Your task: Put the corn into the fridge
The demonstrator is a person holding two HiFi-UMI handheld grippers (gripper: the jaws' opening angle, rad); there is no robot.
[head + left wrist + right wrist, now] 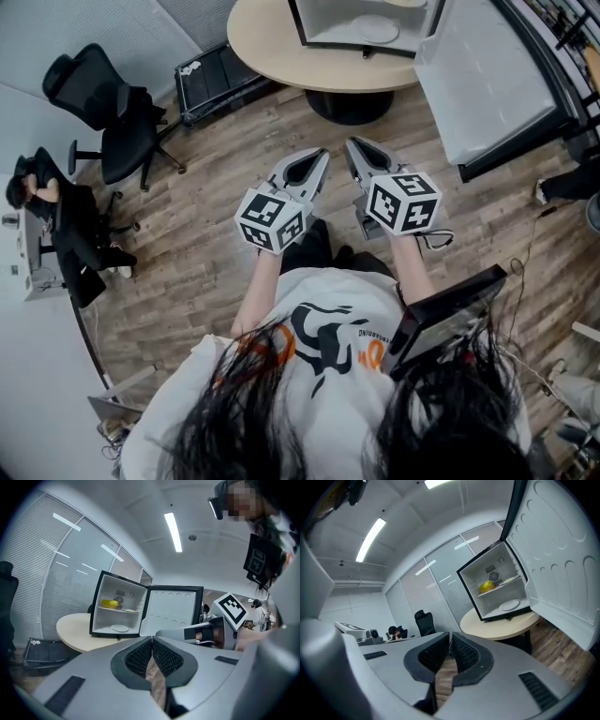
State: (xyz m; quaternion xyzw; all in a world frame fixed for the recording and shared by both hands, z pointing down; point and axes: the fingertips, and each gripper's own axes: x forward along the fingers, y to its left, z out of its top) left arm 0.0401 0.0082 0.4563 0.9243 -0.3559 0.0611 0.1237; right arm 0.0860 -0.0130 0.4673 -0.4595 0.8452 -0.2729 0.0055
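Observation:
The yellow corn (110,603) lies on the upper shelf of the small open fridge (98,616), which stands on a round table (272,47). The right gripper view also shows the corn (488,587) on that shelf. The fridge door (553,555) hangs wide open to the right. I hold both grippers side by side over the wooden floor, well short of the table. My left gripper (319,159) is shut with nothing in it, its pads (143,656) meeting at the tip. My right gripper (353,148) is shut and empty too.
A white plate (120,628) lies on the fridge floor. A black office chair (112,112) and a seated person at a desk (47,202) are at the left. A black crate (216,80) sits on the floor by the table. A dark screen (450,314) hangs at my right side.

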